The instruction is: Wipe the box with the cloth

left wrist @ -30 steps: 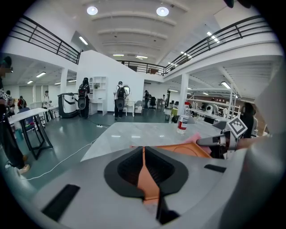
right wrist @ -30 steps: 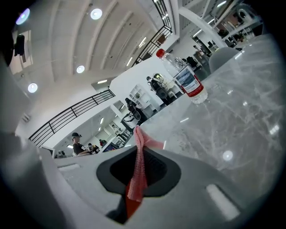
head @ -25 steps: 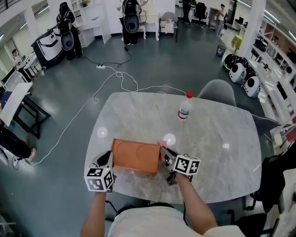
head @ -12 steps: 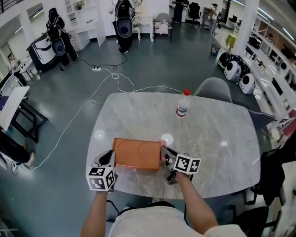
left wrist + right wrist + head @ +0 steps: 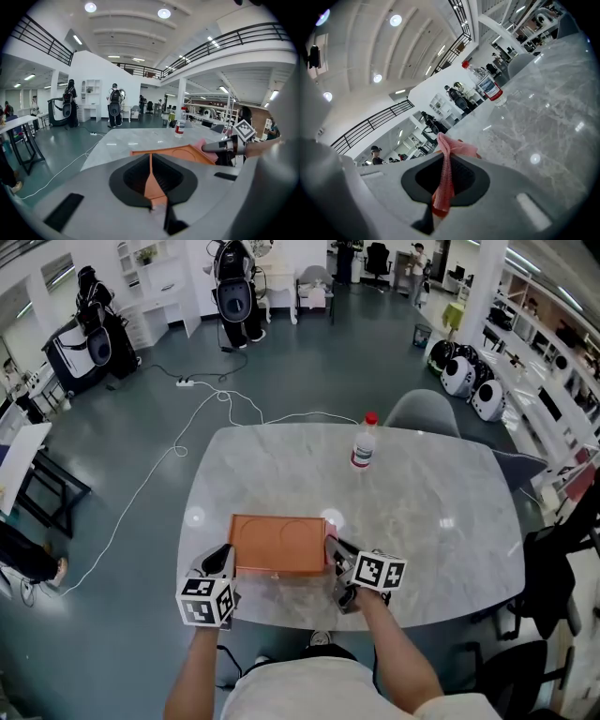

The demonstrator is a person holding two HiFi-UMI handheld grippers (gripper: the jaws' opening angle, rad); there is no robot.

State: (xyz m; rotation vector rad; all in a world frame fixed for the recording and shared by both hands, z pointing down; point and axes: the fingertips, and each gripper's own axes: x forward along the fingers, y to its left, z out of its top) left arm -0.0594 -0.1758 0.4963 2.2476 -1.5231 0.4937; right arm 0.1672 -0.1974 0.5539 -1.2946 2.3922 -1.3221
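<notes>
Both grippers are shut tight: left gripper (image 5: pixel 223 560) pinches the box (image 5: pixel 278 544) by its left wall, right gripper (image 5: pixel 333 550) pinches the cloth (image 5: pixel 442 182) at the box's right edge.

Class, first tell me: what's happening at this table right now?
A person works with two handheld grippers at a marble table. The left gripper is clamped on the near left corner of an orange box. The right gripper pinches a pink cloth at the box's right edge. A water bottle stands apart, farther across the table.
</notes>
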